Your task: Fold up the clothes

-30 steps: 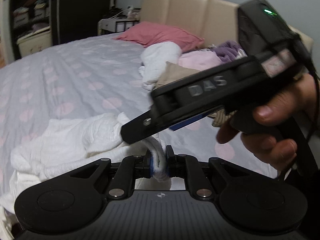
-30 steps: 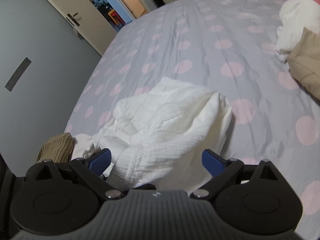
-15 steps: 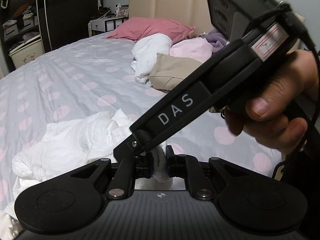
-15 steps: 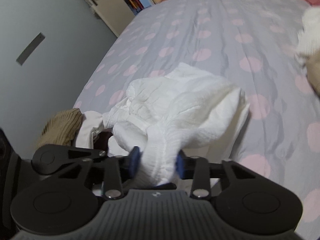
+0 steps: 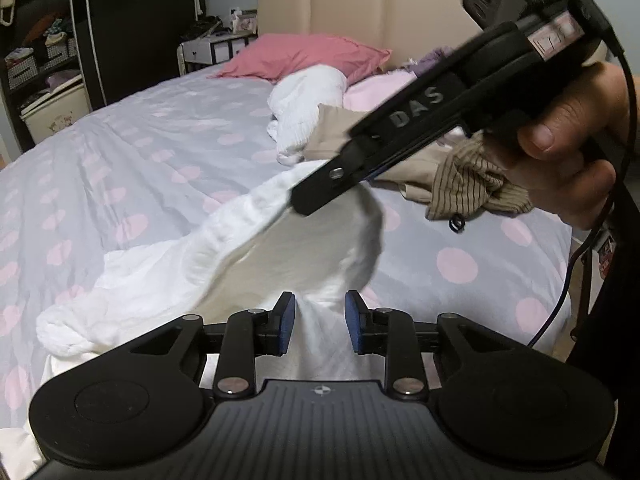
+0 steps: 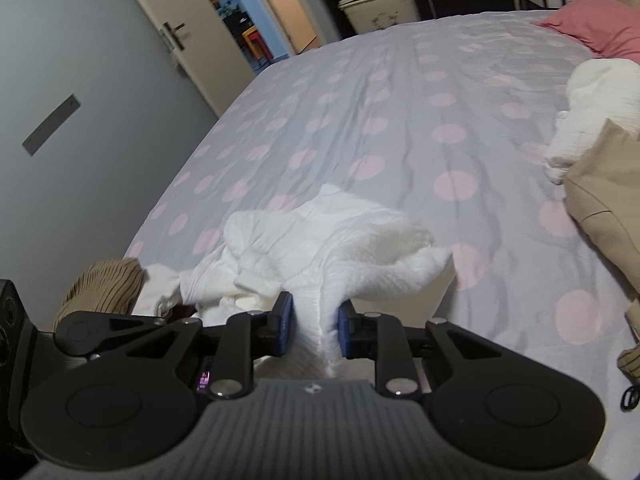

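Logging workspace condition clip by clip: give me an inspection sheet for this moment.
Surface: dotted bedspread, wrinkled.
Job's things: white garment, crumpled, one end lifted.
Clutter: unfolded clothes pile by pink pillow; striped brown garment.
Grippers: right tongs shut on white garment; left tongs have cloth between the pads, grip unclear.
Cables: black cable hanging below right hand.
Surroundings: headboard, dark shelving, open door.
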A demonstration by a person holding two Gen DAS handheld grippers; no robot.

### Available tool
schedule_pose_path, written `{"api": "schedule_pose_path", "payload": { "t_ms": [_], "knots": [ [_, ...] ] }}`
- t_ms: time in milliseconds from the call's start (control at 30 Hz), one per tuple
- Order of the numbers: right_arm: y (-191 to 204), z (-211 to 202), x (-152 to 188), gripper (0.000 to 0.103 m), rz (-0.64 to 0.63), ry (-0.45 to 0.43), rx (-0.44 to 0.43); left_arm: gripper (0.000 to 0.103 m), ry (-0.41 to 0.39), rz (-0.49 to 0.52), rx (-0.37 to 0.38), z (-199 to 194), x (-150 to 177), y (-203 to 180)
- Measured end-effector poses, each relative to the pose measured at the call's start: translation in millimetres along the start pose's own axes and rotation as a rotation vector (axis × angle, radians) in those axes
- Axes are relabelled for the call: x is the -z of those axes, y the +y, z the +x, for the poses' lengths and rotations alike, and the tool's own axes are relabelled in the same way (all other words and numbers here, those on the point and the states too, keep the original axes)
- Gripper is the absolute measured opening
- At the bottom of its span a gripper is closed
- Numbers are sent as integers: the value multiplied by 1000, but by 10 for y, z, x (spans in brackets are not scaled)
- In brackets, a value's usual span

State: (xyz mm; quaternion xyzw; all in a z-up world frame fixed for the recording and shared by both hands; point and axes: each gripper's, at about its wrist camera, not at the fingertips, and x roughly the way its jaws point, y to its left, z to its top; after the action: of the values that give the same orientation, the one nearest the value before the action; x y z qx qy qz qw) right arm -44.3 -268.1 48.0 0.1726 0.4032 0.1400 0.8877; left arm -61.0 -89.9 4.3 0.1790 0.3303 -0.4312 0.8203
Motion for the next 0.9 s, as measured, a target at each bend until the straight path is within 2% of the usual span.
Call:
{"api": "schedule_pose_path", "payload": {
  "t_ms": [133, 200, 267, 433, 667, 767, 900],
  "knots": [
    [-59, -146, -54, 26, 22, -38, -8, 27, -30, -8, -61, -68, -18, 82],
    [-66, -220, -74, 26, 22, -59, -13, 33, -36, 18, -113, -57, -13, 100],
    [-59, -270, -88, 26, 21, -73, -18, 43, -30, 75, -167, -4, 7, 94],
    [-33, -332, -87, 26, 17, -82, -37, 43, -5, 189, -288, 145, 114, 66],
    [-38, -410, -62, 26, 12, -82, -57, 43, 63, 281, -393, 438, 227, 139],
    [-33, -450, -47, 26, 9, -82, -69, 43, 56, 321, -460, 506, 291, 149],
    [-25, -492, -38, 26, 7, -86, -81, 43, 33, 386, -480, 588, 337, 137]
  ]
}}
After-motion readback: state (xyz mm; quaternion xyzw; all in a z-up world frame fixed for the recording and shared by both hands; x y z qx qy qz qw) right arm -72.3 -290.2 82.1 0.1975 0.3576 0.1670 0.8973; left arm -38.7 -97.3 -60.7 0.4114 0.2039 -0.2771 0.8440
